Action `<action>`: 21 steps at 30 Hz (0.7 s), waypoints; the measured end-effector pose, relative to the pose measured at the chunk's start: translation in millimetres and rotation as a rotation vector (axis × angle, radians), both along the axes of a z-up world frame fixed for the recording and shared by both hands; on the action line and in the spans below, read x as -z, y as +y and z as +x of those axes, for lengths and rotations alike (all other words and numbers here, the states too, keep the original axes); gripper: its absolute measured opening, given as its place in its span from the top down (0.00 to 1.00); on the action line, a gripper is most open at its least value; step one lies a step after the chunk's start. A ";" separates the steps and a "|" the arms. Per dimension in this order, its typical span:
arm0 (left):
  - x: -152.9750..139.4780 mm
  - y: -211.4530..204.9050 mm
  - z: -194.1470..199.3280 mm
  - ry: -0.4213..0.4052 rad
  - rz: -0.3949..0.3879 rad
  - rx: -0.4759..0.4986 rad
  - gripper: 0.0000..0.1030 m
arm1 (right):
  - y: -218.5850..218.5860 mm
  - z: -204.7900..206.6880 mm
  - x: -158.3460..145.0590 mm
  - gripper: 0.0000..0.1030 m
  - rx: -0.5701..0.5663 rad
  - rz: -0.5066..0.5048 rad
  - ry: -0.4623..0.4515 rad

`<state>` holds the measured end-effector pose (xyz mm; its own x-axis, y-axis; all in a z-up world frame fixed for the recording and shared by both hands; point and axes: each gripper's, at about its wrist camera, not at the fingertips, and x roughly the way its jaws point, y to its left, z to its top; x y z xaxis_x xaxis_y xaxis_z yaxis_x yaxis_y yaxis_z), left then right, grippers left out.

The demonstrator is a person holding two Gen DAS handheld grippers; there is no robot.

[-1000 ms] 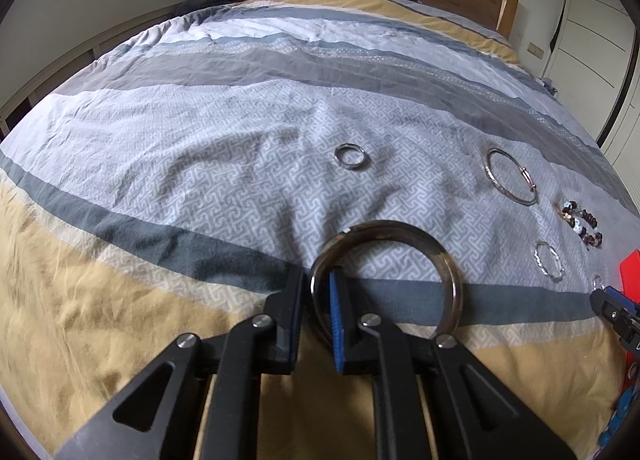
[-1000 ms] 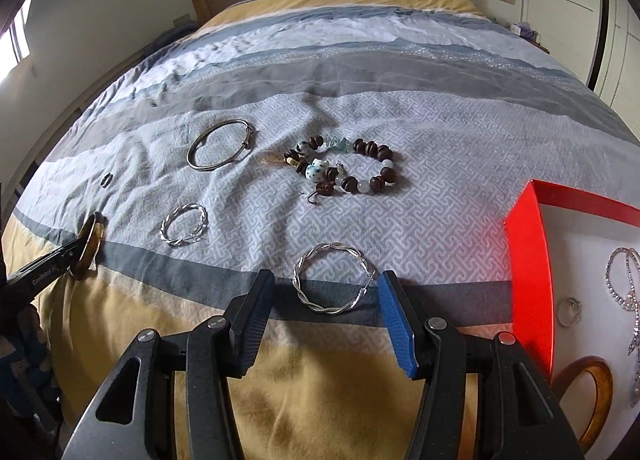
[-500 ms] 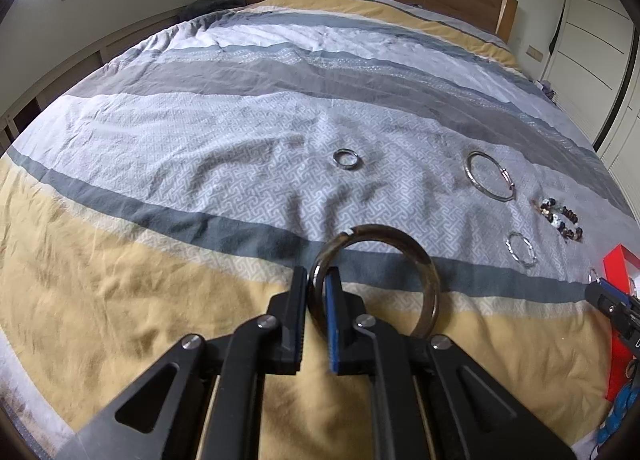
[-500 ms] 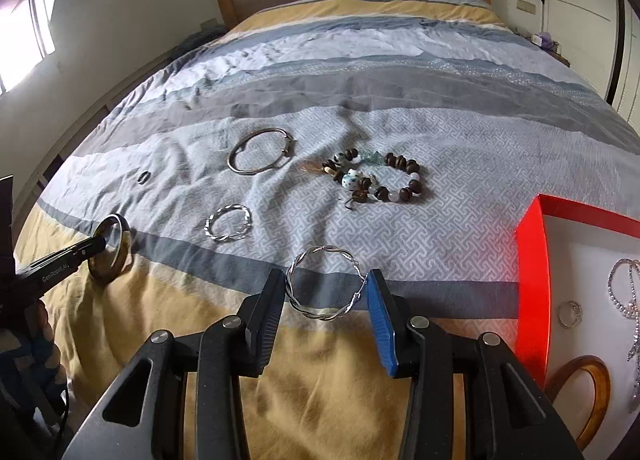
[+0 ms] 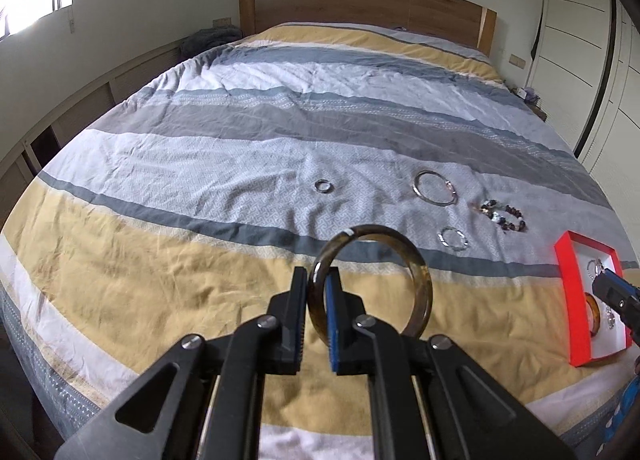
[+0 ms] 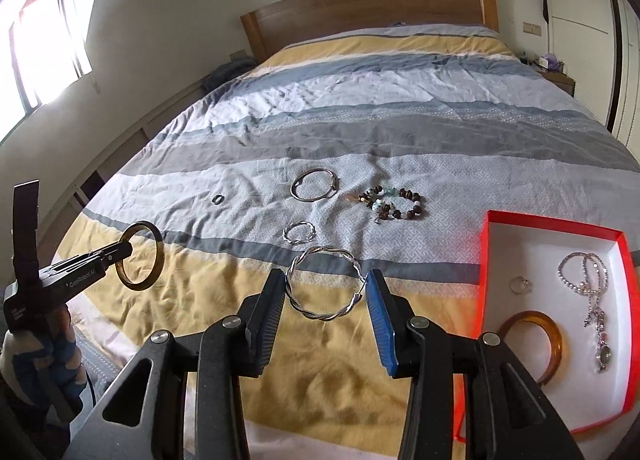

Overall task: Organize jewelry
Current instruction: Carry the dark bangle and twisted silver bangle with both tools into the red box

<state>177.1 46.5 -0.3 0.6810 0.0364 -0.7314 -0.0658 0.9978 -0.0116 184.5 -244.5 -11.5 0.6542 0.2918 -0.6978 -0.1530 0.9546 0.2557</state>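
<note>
Left wrist view: the left gripper [image 5: 316, 300] pinches the dark bangle [image 5: 370, 280] by one thin edge above the bed [image 5: 160, 280], so a swing could twist it loose. Further right, the right gripper [image 6: 326, 300] clamps the twisted silver bracelet [image 6: 326, 286] across its springy rim; it might pop out short of the red box [image 6: 482, 280].

Off to the left of my right claw, my left claw [image 6: 127, 251] carries the one legible mark: white lettering "GenRobot.AI" along its black plastic arm. A second white line lower on its handle is too blurred to read.
</note>
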 end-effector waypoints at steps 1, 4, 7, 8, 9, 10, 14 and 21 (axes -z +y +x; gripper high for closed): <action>-4.6 -6.2 -4.3 -0.004 0.001 0.013 0.92 | -4.1 -7.2 -4.7 0.60 0.005 0.002 -0.007; -16.6 -28.4 -13.9 -0.013 -0.004 0.059 0.92 | -20.8 -28.5 -15.9 0.60 0.029 0.007 -0.026; -24.6 -58.6 -20.3 -0.020 -0.012 0.119 0.92 | -43.5 -48.2 -22.3 0.60 0.070 0.003 -0.036; -27.1 -70.6 -21.9 -0.022 -0.014 0.145 0.92 | -53.3 -54.9 -23.6 0.60 0.089 0.002 -0.038; -28.6 -82.2 -23.1 -0.023 -0.017 0.168 0.92 | -63.3 -59.6 -23.9 0.60 0.106 0.001 -0.038; -30.1 -93.7 -23.4 -0.020 -0.024 0.191 0.92 | -72.9 -64.9 -24.1 0.60 0.123 -0.001 -0.038; -30.1 -146.2 -21.6 -0.006 -0.043 0.290 0.92 | -114.9 -82.4 -20.7 0.60 0.203 -0.010 -0.028; -14.8 -239.6 -0.8 0.026 -0.017 0.445 0.92 | -173.1 -78.9 -3.1 0.60 0.287 -0.040 0.005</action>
